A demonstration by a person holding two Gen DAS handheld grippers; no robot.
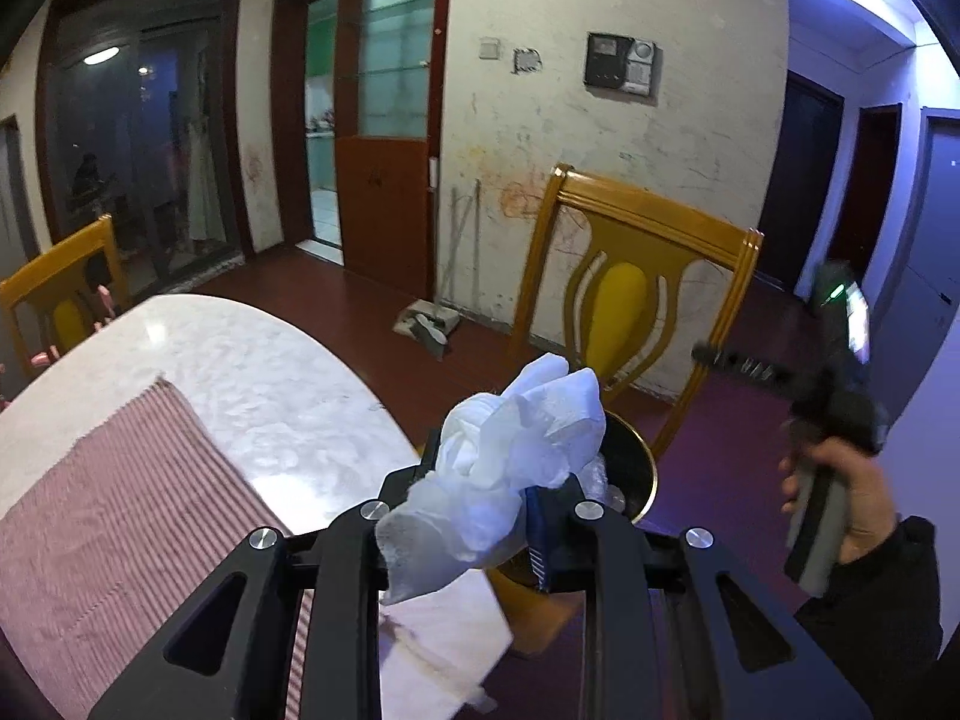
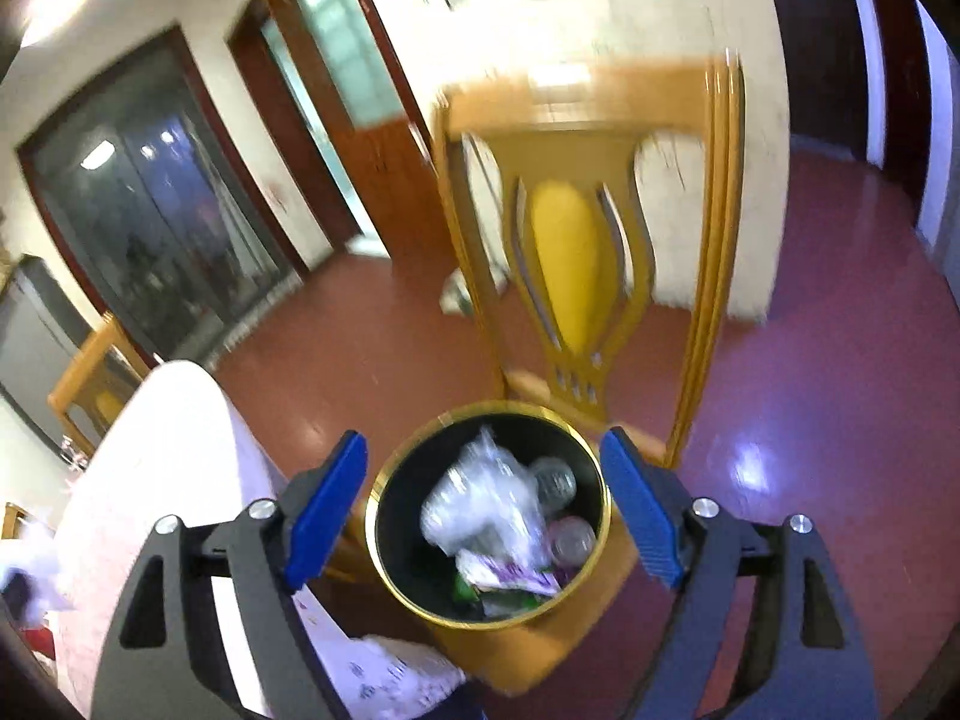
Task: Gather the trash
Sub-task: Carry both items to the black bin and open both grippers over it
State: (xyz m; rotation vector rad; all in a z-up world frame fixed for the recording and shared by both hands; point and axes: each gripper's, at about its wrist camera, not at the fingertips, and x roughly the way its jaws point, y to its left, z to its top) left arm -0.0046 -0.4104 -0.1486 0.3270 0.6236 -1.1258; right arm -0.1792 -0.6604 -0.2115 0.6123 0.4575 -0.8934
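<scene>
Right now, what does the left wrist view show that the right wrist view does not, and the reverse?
Only the left wrist view shows the left gripper shut on a crumpled white tissue, the striped placemat on the table, and a hand holding the other gripper's handle.

Only the right wrist view shows the right gripper open and empty above the bin, and the bin's contents: clear plastic wrap and wrappers.

Both show the gold-rimmed black bin, the yellow chair behind it, the white table and the red floor.

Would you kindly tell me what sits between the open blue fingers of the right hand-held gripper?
The right wrist view shows the gold-rimmed trash bin below, framed by the fingers, nothing gripped.
</scene>
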